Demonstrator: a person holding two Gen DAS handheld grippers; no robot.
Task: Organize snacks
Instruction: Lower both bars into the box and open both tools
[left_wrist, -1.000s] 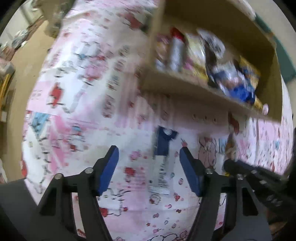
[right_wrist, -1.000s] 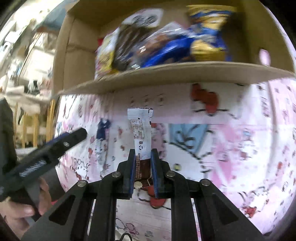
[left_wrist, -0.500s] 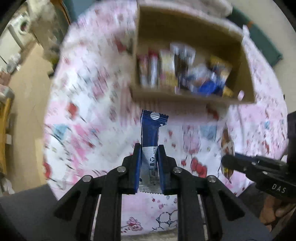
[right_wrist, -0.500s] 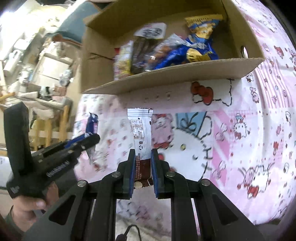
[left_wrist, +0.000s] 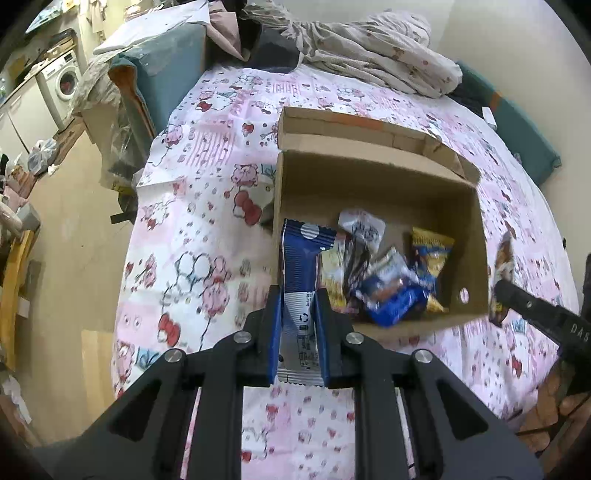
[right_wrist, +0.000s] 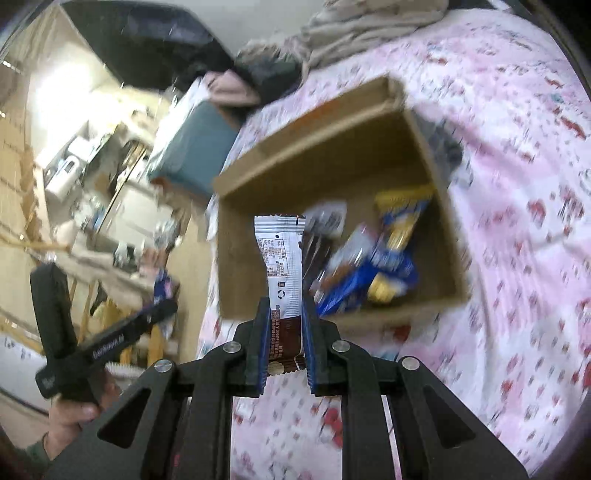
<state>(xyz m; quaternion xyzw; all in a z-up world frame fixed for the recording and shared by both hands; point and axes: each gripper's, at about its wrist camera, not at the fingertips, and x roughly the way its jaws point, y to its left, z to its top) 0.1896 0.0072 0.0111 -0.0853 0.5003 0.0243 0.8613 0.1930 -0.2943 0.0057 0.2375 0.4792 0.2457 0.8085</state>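
Note:
My left gripper (left_wrist: 298, 310) is shut on a blue and white snack bar (left_wrist: 301, 266) and holds it up above the near left edge of an open cardboard box (left_wrist: 376, 177). My right gripper (right_wrist: 284, 325) is shut on a white and brown snack bar (right_wrist: 282, 266), held above the box's (right_wrist: 332, 147) near side. The box sits on a pink cartoon-print sheet (left_wrist: 207, 229) and holds several snack packets (left_wrist: 391, 284), also seen in the right wrist view (right_wrist: 373, 258). The right gripper shows at the left wrist view's right edge (left_wrist: 517, 302); the left gripper shows at the right wrist view's left (right_wrist: 110, 339).
Crumpled bedding (left_wrist: 369, 48) lies beyond the box. A teal cushion block (left_wrist: 170, 70) stands at the bed's far left. A washing machine (left_wrist: 62, 81) and floor clutter lie to the left. The bed edge drops to a wooden floor (left_wrist: 74, 229).
The left gripper closed on the blue bar and lifted it off the sheet. Both grippers rose and now look down into the box. The right gripper kept its bar.

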